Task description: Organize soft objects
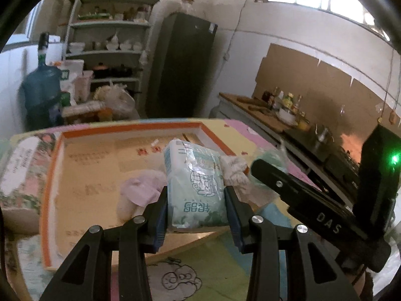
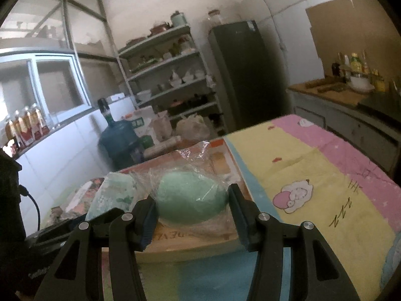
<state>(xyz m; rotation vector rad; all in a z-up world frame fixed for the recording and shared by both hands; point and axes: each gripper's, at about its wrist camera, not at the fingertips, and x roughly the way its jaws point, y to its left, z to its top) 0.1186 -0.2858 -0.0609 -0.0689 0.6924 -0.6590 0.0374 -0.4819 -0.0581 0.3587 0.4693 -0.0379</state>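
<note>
My left gripper (image 1: 196,202) is shut on a pale green tissue pack (image 1: 194,183), held upright above the near edge of a shallow orange-rimmed cardboard tray (image 1: 54,173). A pink and white soft toy (image 1: 140,195) lies in the tray behind it, left of the pack. My right gripper (image 2: 191,204) is shut on a green soft item in clear plastic wrap (image 2: 190,204), over the tray's (image 2: 190,242) near edge. The same tissue pack (image 2: 112,197) shows at its left. The right gripper's black body (image 1: 313,205) crosses the left wrist view at the right.
A cartoon-print cloth (image 2: 313,183) in yellow, pink and blue covers the table. A floral box (image 1: 22,175) lies left of the tray. Behind are a blue water jug (image 1: 41,87), a shelf rack (image 1: 110,37), a dark fridge (image 1: 180,65) and a cluttered counter (image 1: 270,115).
</note>
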